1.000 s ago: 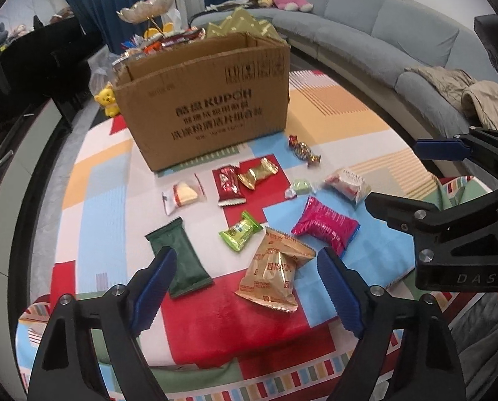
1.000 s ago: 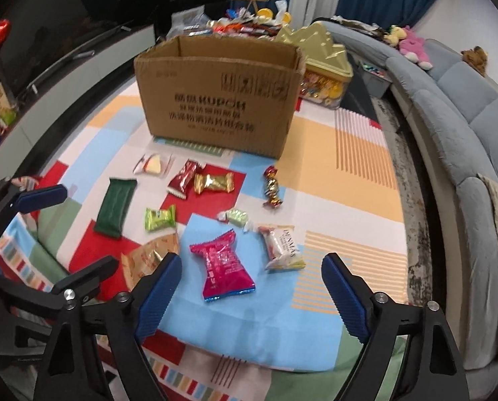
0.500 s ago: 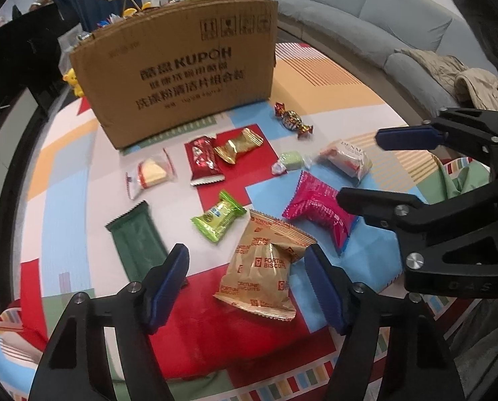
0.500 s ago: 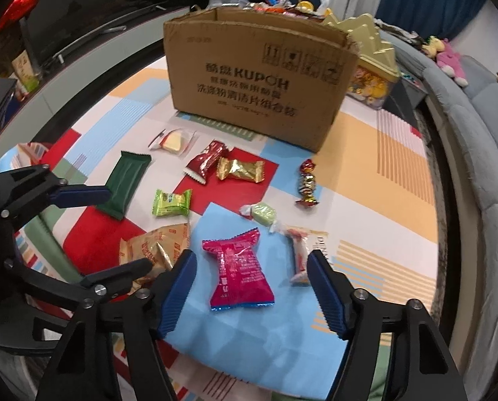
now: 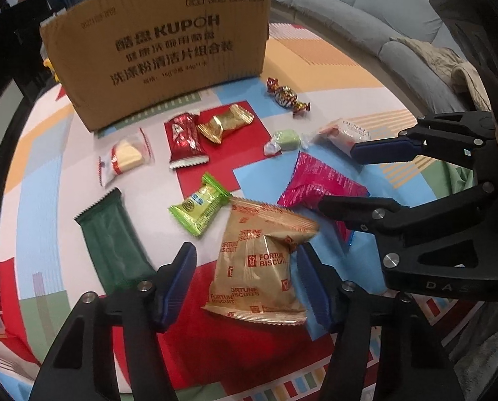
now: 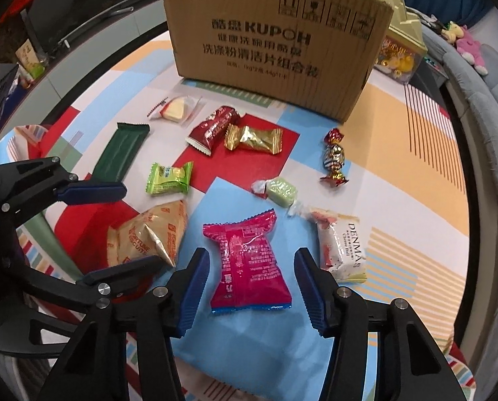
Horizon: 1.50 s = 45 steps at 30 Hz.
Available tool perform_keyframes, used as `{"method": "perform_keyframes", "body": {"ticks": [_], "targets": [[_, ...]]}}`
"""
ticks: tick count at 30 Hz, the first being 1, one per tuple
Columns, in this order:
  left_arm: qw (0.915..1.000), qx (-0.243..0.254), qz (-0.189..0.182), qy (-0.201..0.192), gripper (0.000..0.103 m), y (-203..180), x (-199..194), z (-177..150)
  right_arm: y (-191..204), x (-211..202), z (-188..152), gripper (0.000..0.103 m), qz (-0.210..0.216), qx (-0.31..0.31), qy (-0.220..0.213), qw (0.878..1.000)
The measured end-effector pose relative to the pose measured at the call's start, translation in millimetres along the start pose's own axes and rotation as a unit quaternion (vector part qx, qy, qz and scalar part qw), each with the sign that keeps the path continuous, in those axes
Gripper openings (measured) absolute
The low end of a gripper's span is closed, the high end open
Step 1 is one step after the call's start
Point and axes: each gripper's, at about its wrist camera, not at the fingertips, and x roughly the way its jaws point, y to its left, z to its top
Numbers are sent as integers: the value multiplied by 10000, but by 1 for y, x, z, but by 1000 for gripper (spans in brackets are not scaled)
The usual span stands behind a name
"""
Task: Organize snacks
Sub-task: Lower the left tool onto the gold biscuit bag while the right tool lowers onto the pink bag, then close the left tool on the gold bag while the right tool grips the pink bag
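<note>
You are at the pick-up step with both tongs at once. Your left gripper [image 5: 245,284] has just been closing, pads spread either side of the gold Fortune Biscuits packet [image 5: 260,260], not yet pressing. Your right gripper [image 6: 249,287] likewise brackets the pink packet [image 6: 247,264]. Next, squeeze both, lift, and carry them to the cardboard box [image 6: 275,36] beyond.
</note>
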Motion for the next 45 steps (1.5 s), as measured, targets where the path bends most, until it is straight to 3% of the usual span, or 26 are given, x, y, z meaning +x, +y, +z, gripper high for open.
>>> {"method": "perform_keyframes", "body": {"ticks": [5, 15, 24, 45], "targets": [[9999, -40, -81, 115, 47, 1, 8, -2, -3, 10, -1, 45, 136, 127, 132, 9997], [10000, -13, -69, 66, 37, -2, 7, -3, -3, 8, -3, 37, 191, 229, 103, 9995], [9999, -61, 27, -131, 37, -2, -6, -4, -4, 2, -6, 31, 217, 373, 83, 9990], [9974, -445, 386, -407, 37, 6, -49, 10, -2, -47, 11, 31, 65, 659, -407, 9970]]}}
